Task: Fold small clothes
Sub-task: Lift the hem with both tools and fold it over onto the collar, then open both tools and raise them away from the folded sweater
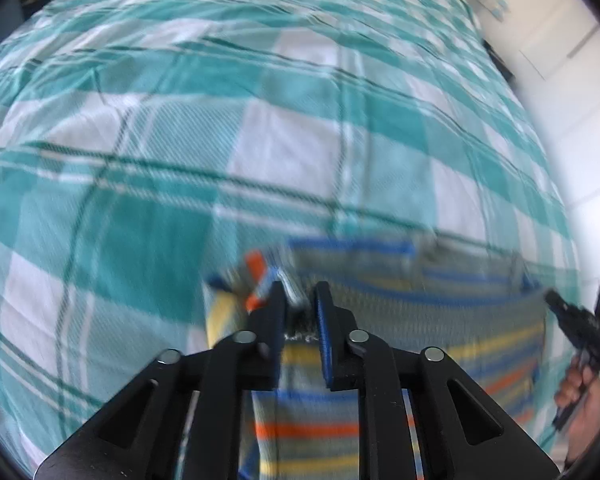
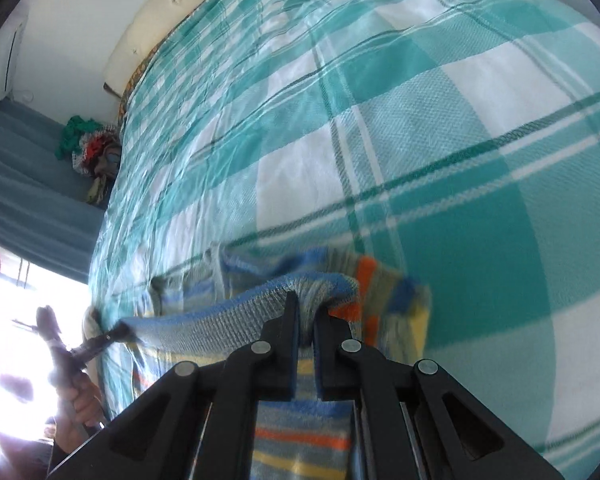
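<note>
Both tongs, left point(image 1: 299, 294) and right point(image 2: 307, 305), pinch the striped garment's point(image 2: 300, 432) top edge, its length hanging toward the bed point(image 2: 460, 160).

Blurred and hidden parts

The striped cloth point(image 1: 420, 292) is smeared by motion blur in the left wrist view, so its edges are not clear. The right gripper point(image 1: 556, 300) there is small and blurred. In the right wrist view, the left gripper point(image 2: 112, 334) is lost in window glare, and the pile of clothes point(image 2: 88, 152) is too small to tell.
</note>
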`<action>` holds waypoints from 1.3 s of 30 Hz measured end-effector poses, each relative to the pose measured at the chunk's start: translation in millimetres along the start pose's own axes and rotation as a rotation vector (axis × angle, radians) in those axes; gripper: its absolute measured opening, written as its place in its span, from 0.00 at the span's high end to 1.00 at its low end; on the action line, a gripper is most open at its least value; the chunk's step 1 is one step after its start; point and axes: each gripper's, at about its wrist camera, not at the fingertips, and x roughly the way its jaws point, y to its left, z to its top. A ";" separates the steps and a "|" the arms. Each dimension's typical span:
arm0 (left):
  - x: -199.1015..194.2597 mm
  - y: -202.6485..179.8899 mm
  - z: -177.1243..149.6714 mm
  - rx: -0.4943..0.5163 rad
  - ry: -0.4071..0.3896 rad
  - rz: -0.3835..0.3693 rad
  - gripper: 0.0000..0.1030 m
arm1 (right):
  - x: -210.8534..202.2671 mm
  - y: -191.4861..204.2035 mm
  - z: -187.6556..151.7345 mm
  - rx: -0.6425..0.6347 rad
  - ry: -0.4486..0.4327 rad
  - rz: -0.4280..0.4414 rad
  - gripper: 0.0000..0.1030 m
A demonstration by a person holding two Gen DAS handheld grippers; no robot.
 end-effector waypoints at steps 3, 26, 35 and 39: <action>-15.5 10.9 18.8 -0.083 -0.129 0.061 0.40 | -6.3 -13.4 7.0 0.078 -0.109 -0.003 0.79; -69.4 2.8 -272.6 0.277 -0.086 0.195 0.29 | -90.4 2.7 -234.1 -0.499 0.058 -0.315 0.65; -62.9 -7.7 -325.1 0.222 -0.167 0.267 0.09 | -115.2 6.4 -299.6 -0.452 -0.036 -0.377 0.52; -63.6 4.3 -331.2 0.184 -0.170 0.244 0.03 | -118.5 1.8 -316.4 -0.464 -0.089 -0.394 0.46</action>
